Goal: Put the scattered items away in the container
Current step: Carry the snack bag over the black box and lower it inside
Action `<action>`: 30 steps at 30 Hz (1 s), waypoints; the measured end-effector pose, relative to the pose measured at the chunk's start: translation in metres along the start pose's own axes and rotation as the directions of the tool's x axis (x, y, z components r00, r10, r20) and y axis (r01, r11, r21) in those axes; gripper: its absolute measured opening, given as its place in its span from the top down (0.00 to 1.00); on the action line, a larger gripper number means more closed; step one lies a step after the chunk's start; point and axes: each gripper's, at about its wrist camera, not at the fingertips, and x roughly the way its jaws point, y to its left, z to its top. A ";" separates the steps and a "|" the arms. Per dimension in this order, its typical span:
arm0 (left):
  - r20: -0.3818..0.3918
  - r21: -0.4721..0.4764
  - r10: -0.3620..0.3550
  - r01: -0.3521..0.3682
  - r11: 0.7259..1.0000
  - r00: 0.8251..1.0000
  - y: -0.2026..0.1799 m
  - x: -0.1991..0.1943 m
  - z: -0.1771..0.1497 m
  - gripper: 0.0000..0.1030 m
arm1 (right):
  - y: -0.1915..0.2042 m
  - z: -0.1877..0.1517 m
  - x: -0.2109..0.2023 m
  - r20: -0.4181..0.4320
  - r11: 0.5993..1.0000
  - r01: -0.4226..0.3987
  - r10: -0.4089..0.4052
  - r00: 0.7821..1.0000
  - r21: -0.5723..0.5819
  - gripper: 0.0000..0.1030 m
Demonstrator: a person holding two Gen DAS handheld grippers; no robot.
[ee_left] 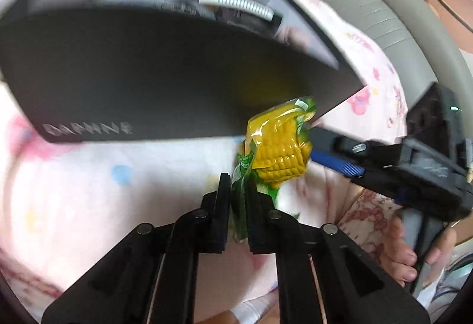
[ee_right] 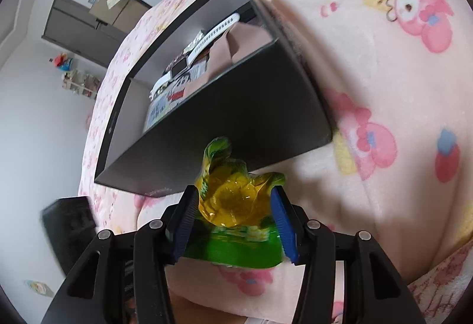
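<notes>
Both tongs gripping corn pack: left tongs (ee_left: 238, 188) pinching its green edge | right tongs (ee_right: 233, 214) clamping the cob, steadying it | box (ee_right: 236, 129) waiting on bed (ee_right: 384, 87)

The left gripper (ee_left: 238, 191) is clamped on the corn (ee_left: 280, 146); the right gripper (ee_right: 233, 211) is closed around it.

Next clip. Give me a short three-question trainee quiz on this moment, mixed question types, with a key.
1. True or false: both tongs grip the corn packet.
2. Which tongs have blue pads? A) left tongs B) right tongs
3. Fill in: the white watch lies inside the dark ____.

Key: 1 true; 2 B; 3 box. The left tongs pinch the packet's green end, the right tongs hold its yellow body, and the packet is outside the box, above the pink blanket.
</notes>
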 end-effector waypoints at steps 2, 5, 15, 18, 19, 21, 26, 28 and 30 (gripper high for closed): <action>0.050 0.001 0.009 -0.009 1.000 0.999 -0.002 -0.022 0.001 0.93 | 0.002 -0.001 0.002 -0.007 1.000 -0.011 0.011 1.000 -0.010 0.55; 0.070 -0.006 0.042 -0.042 0.999 0.997 0.003 -0.042 0.006 0.90 | 0.009 -0.003 0.010 -0.033 0.999 -0.007 0.005 0.999 -0.044 0.55; 0.040 -0.162 -0.008 0.015 0.987 0.999 0.037 -0.055 -0.012 0.62 | 0.018 -0.011 0.036 -0.125 0.996 0.009 -0.020 0.992 -0.084 0.55; 0.005 -0.165 -0.040 0.040 0.985 0.999 0.034 -0.045 -0.017 0.57 | 0.021 -0.008 0.045 -0.114 0.994 0.052 -0.063 0.991 -0.095 0.54; -0.003 -0.158 -0.031 0.030 0.987 1.000 0.032 -0.042 -0.020 0.57 | 0.021 -0.008 0.049 -0.114 0.992 0.081 -0.091 0.989 -0.097 0.54; 0.010 -0.145 0.048 -0.046 0.988 0.999 0.030 -0.039 -0.021 0.59 | 0.020 -0.008 0.054 -0.121 0.988 0.115 -0.127 0.985 -0.101 0.54; 0.096 -0.193 0.232 -0.210 0.958 0.968 0.044 -0.059 -0.011 0.67 | 0.029 -0.013 0.049 -0.119 0.981 0.106 -0.126 0.985 -0.159 0.51; 0.070 -0.172 0.160 -0.146 0.974 0.985 0.047 -0.058 -0.009 0.66 | 0.034 -0.015 0.046 -0.102 0.972 0.140 -0.162 0.982 -0.191 0.50; 0.047 -0.145 0.109 -0.102 0.984 0.993 0.046 -0.054 -0.011 0.60 | 0.036 -0.015 0.045 -0.099 0.970 0.136 -0.158 0.982 -0.203 0.50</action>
